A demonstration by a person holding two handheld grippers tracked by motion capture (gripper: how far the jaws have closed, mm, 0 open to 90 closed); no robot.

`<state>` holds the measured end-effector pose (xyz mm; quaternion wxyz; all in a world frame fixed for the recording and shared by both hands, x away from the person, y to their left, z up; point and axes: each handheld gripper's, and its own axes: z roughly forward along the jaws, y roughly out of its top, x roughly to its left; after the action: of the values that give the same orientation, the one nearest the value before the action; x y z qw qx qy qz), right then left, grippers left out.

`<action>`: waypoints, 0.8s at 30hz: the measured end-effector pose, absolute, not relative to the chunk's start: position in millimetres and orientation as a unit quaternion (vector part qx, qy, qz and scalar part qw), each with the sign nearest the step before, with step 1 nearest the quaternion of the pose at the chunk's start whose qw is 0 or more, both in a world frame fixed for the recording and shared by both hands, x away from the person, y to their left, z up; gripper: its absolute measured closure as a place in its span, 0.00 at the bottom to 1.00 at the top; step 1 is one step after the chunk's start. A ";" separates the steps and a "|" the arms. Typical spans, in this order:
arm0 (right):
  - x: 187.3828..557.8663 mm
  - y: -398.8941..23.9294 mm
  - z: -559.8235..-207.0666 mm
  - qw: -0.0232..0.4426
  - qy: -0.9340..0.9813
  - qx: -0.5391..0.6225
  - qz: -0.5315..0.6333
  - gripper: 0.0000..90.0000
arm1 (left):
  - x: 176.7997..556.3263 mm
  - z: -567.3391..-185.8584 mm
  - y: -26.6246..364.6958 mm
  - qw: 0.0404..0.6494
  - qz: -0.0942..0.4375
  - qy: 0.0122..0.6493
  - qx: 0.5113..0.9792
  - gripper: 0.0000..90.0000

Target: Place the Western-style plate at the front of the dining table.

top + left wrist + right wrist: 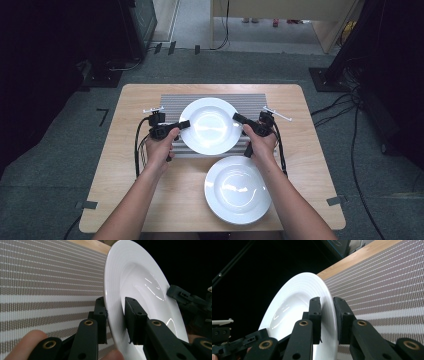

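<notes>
The far plate point(210, 125) sits level over the mat point(172, 100), between the grippers, left gripper point(183, 124) clamped on its left rim, right gripper point(238, 119) on its right.

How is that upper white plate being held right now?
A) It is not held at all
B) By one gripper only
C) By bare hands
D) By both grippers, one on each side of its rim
D: the left gripper and the right gripper each clamp their fingers on opposite sides of the upper plate, over the striped mat.
</notes>
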<state>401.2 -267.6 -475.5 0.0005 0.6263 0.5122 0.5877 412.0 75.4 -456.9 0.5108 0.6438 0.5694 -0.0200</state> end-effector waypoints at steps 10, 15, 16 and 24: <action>430.8 -267.1 -479.1 0.017 0.517 0.636 0.573 0.86 | 442.3 -463.3 69.3 0.504 -0.020 0.577 0.642 0.81; 439.6 -268.6 -485.5 0.023 0.506 0.646 0.571 0.86 | 454.6 -467.5 65.0 0.498 -0.022 0.584 0.641 0.81; 441.1 -268.4 -487.7 0.025 0.502 0.649 0.571 0.86 | 457.4 -468.9 64.6 0.495 -0.022 0.585 0.641 0.81; 453.0 -268.2 -499.2 0.026 0.517 0.658 0.546 0.85 | 469.7 -484.7 60.0 0.466 -0.035 0.604 0.646 0.81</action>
<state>453.0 -268.2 -499.2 0.0258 0.6584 0.5175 0.5459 469.7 60.0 -484.7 0.4657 0.6456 0.6042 -0.0346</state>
